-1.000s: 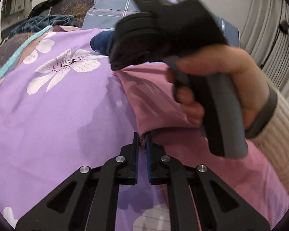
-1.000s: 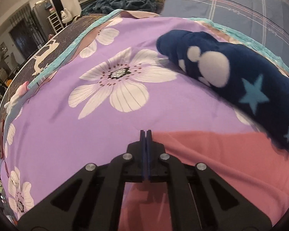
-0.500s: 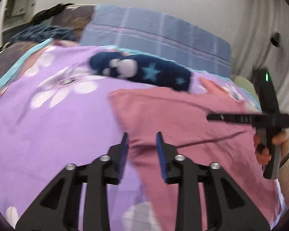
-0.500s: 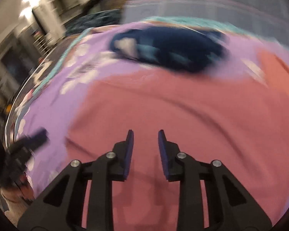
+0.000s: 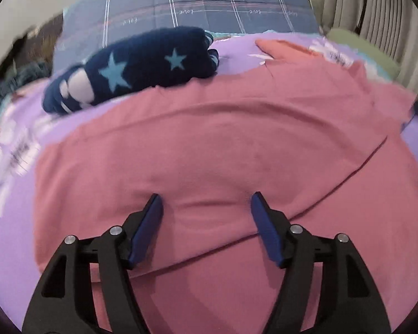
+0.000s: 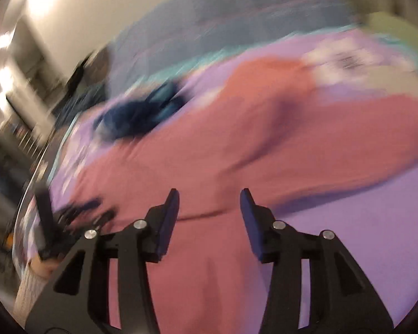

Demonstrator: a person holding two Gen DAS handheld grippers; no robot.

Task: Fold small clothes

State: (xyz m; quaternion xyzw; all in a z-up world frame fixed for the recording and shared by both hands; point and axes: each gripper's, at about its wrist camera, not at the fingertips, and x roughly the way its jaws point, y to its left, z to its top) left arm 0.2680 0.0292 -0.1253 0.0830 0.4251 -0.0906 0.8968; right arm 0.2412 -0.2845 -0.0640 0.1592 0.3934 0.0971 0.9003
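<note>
A pink garment [image 5: 209, 144] lies spread flat on the purple floral bedsheet [image 5: 11, 194], with a fold edge running across its near right part. My left gripper [image 5: 206, 206] hovers over its near middle, jaws opening, nothing between them. In the blurred right wrist view the same pink garment [image 6: 237, 150] fills the centre. My right gripper [image 6: 209, 203] is above its near part, jaws opening and empty. The left gripper [image 6: 50, 222] and the hand holding it show at the left edge of that view.
A folded navy garment with light blue stars [image 5: 131, 69] rests behind the pink one, near a grey-blue checked pillow [image 5: 209, 5]. Curtains [image 5: 362, 2] hang at the right. A green cushion [image 6: 390, 30] sits at the far right of the bed.
Both grippers went from shut to open and let go of the pink garment, which now lies spread out. Both moved rightward over it; the right gripper left the left wrist view.
</note>
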